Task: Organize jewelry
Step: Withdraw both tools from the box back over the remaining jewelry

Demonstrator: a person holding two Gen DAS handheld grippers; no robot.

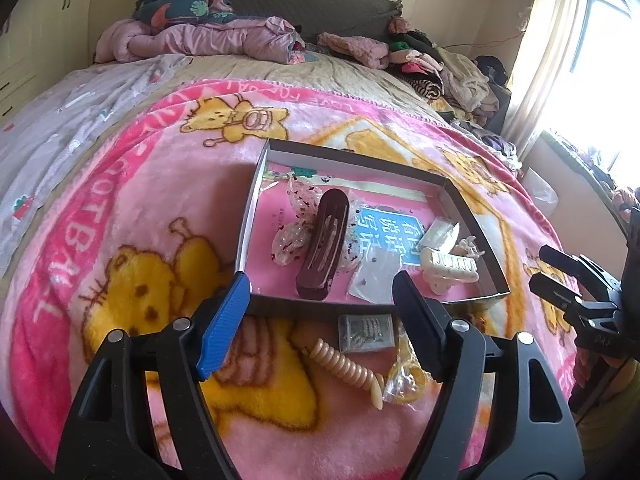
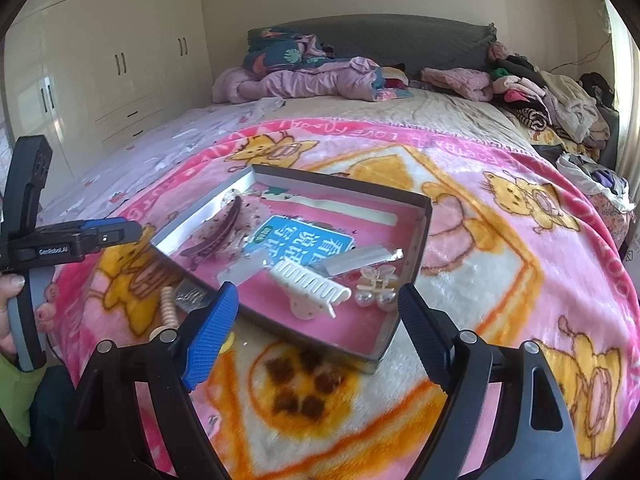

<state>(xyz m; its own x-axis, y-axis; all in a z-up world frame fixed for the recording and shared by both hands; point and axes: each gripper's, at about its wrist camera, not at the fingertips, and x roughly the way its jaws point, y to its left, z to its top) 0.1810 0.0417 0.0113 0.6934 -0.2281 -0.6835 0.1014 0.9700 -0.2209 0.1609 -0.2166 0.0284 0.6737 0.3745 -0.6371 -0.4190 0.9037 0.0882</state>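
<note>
Both my grippers, left (image 1: 322, 294) and right (image 2: 314, 308), gape empty | tray (image 1: 256, 184) holds brown clip (image 1: 322, 248), white comb (image 2: 310, 286) | left view alone shows beige coil (image 1: 346, 364)

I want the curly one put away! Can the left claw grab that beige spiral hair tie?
Probably yes: the left claw is open, with the beige spiral hair tie uncovered on the blanket between its fingers.

Box (image 2: 422, 240) near wall hides pouch (image 2: 192, 298) partly.

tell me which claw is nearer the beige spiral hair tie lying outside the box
Left. The beige spiral hair tie lies on the blanket right between the open left claw fingers; the right claw hovers off to its right, by the box's near corner.
</note>
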